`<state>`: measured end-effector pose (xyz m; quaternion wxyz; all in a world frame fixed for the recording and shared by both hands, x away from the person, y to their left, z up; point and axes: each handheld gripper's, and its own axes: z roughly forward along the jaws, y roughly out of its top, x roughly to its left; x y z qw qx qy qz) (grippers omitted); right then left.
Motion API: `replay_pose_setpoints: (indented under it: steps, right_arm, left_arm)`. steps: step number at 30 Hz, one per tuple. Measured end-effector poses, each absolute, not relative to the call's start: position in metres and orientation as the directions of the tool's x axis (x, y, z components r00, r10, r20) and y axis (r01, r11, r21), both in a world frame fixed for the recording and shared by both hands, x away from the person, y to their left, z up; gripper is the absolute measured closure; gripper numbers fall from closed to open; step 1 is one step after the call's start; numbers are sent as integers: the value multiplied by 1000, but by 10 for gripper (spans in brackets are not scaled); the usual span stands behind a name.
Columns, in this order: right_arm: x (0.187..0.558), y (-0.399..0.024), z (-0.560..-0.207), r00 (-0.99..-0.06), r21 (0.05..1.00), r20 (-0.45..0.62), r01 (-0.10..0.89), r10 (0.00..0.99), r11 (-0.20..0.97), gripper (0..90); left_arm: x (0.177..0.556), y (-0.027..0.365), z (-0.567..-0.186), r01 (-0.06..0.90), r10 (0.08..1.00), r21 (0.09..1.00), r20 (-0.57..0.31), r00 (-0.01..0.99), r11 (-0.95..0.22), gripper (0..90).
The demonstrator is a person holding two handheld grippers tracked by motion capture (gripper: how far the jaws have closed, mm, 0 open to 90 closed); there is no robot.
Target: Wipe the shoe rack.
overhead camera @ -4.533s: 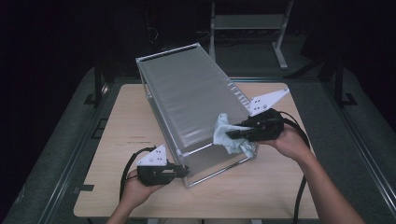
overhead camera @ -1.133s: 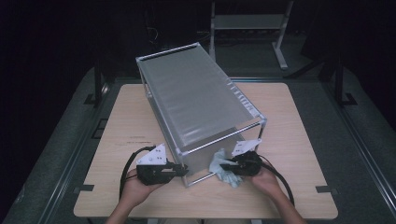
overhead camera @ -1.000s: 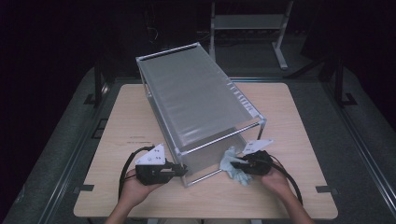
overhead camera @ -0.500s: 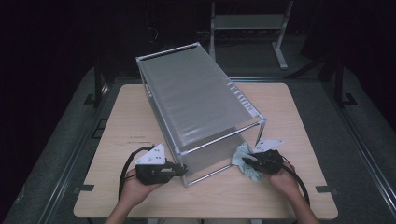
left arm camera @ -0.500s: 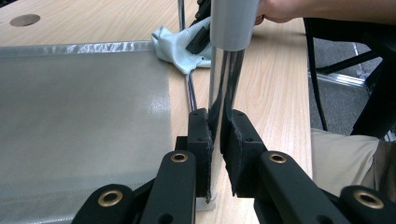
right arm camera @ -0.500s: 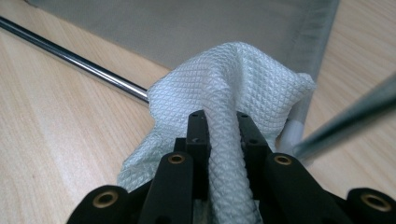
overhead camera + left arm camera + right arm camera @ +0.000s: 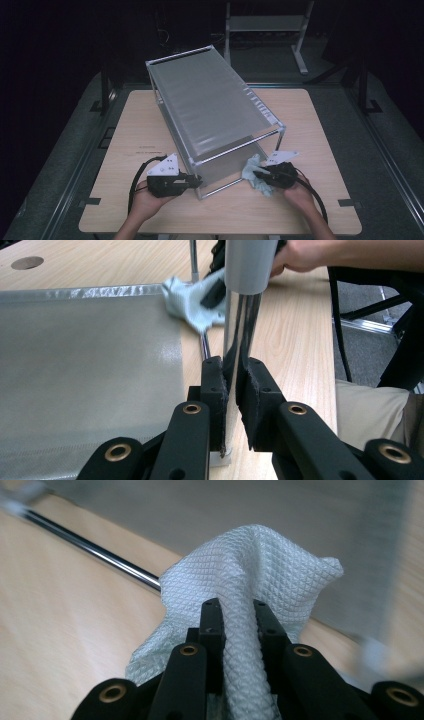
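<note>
My right gripper [image 7: 234,611] pinches the soft, pale waffle-weave cloth [image 7: 250,565], bunched limply between its jaws; my left gripper [image 7: 232,382] clamps the rigid chrome rack post [image 7: 240,340].

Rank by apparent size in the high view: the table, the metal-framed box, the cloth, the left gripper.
1. table
2. metal-framed box
3. and 4. left gripper and cloth: the two look much alike, so no firm order between them.

Right gripper [image 7: 235,612] clamps a fold of white waffle-weave cloth [image 7: 250,575] between its black jaws; cloth bunches up above the jaws; chrome rod [image 7: 95,552] runs diagonally left of the cloth, over wooden desk [image 7: 60,625]; grey translucent panel [image 7: 225,505] behind the cloth.
</note>
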<state>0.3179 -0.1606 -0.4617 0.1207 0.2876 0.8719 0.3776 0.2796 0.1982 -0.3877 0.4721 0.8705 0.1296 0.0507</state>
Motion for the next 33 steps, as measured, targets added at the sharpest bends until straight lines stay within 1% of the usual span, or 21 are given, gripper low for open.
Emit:
replay_pose_setpoints:
  steps: [3,7,11,12,14,19,22,23,24,26,29,30,33]
  right_arm:
    - [317,-149,-461,-826,725,-12,381,564,574,785]
    - [322,-158,-460,-797,725,15,424,603,543,785]
    - [320,-151,-461,-816,732,34,413,577,542,785]
    - [318,-139,-462,-840,739,34,387,542,552,785]
    - [316,-126,-462,-857,744,46,372,514,555,784]
    - [314,-104,-462,-876,754,69,359,478,550,784]
    - [310,-83,-462,-896,760,73,335,439,557,785]
    - [310,-83,-462,-896,760,73,335,439,557,785]
    - [307,-66,-463,-911,764,66,308,406,567,785]
    - [302,-50,-463,-922,763,69,295,381,576,784]
    - [298,-38,-463,-923,756,58,289,380,587,785]
    - [299,-38,-463,-923,754,55,289,382,589,784]
    - [306,-50,-465,-903,751,28,303,430,587,785]
  left_arm:
    - [279,199,-388,181,278,834,-35,960,-521,807]
    - [279,198,-388,180,273,835,-37,961,-520,807]
    - [279,197,-387,176,269,833,-34,963,-524,807]
    - [279,196,-387,175,269,833,-33,963,-525,807]
    - [279,196,-387,175,269,833,-33,962,-524,807]
    - [279,196,-388,175,270,834,-33,962,-523,807]
    - [279,196,-387,175,271,834,-32,962,-524,807]
    - [279,196,-387,175,271,834,-32,962,-524,807]
    - [279,195,-388,175,270,834,-33,962,-523,807]
    - [278,196,-387,175,271,833,-31,962,-525,807]
    - [279,196,-387,173,268,833,-32,963,-525,807]
    - [279,196,-387,173,268,833,-31,963,-525,807]
    - [279,196,-387,173,267,834,-31,963,-525,807]
